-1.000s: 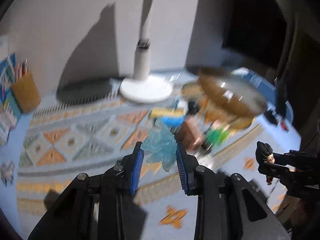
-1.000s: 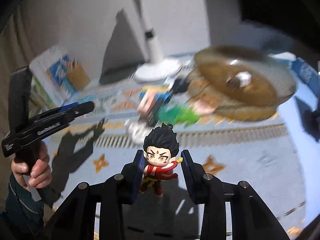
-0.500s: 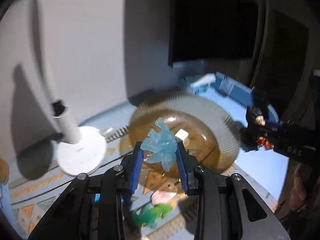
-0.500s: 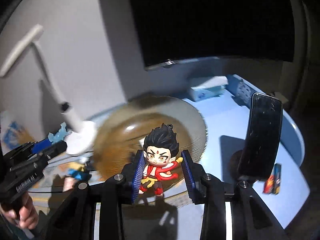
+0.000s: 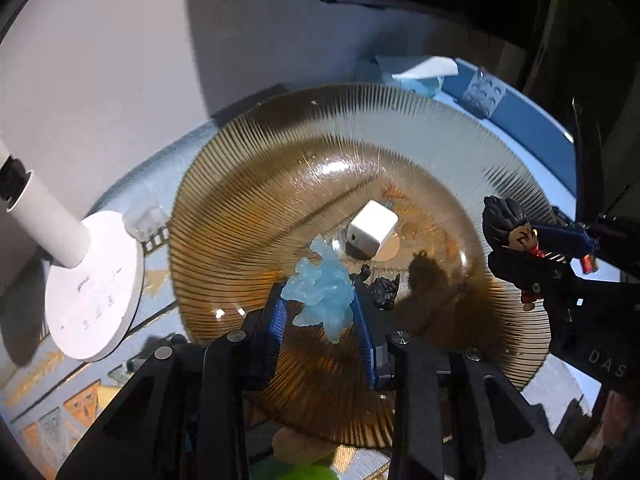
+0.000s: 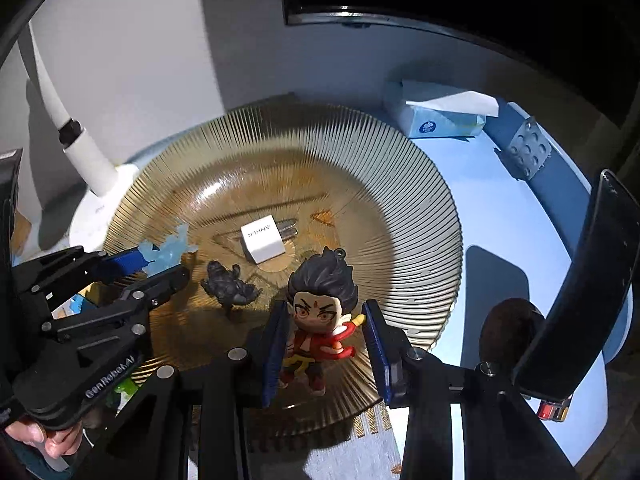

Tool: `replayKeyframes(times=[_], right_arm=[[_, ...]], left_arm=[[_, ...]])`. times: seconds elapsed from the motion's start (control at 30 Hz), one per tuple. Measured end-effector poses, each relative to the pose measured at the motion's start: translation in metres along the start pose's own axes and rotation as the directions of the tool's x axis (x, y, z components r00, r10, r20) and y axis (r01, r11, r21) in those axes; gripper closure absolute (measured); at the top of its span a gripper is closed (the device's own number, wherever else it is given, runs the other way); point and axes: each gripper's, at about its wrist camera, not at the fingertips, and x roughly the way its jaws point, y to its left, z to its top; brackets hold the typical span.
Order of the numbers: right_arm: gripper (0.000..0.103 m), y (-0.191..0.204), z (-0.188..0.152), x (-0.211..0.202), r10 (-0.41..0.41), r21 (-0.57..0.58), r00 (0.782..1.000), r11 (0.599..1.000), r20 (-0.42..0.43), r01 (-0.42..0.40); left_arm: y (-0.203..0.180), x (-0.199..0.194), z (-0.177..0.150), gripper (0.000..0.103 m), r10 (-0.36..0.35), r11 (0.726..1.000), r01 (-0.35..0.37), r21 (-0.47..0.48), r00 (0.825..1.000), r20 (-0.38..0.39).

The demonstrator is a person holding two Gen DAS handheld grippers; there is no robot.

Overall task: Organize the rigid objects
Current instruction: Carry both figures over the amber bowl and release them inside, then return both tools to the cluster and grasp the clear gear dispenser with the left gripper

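Observation:
My left gripper is shut on a pale blue translucent figure and holds it above the amber ribbed glass bowl. My right gripper is shut on a black-haired figurine in red over the bowl's near rim. A white charger cube and a small dark figure lie in the bowl. The right gripper with its figurine shows at the right of the left wrist view; the left gripper shows at the left of the right wrist view.
A white lamp base and stem stand left of the bowl. A tissue box and a blister pack lie behind it. A dark phone on a stand rises at the right. Patterned mat and toys lie below the bowl.
Both grippers have moved forward and now hang over the bowl, each still holding its figure. The bowl fills the views.

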Motion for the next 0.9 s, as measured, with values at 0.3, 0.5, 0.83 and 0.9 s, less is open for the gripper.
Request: replayKeyframes(times=[0.3, 0.5, 0.83, 0.9], right_arm=[[0.067, 0.003, 0.002, 0.014, -0.053, -0.033, 0.997, 0.998, -0.056, 0.051], [0.057, -0.004, 0.003, 0.007, -0.043, 0.004, 0.997, 0.999, -0.061, 0.043], [0.041, -0.027, 0.001, -0.130, -0.010, 0.140, 0.960, 0.990, 0.281, -0.031], [0.041, -0.021, -0.005, -0.153, 0.010, 0.130, 0.946, 0.990, 0.325, -0.055]], left_arm=[[-0.011, 0.009, 0.003, 0.073, 0.030, 0.999, -0.030, 0.037, 1.000, -0.007], [-0.001, -0.008, 0.004, 0.050, -0.028, 1.000, 0.028, 0.001, 0.999, 0.024], [0.048, -0.168, -0.018, 0.033, 0.015, 0.996, 0.013, -0.085, 0.946, 0.324], [0.057, -0.203, -0.031, 0.030, 0.036, 0.995, 0.003, -0.101, 0.923, 0.383]])
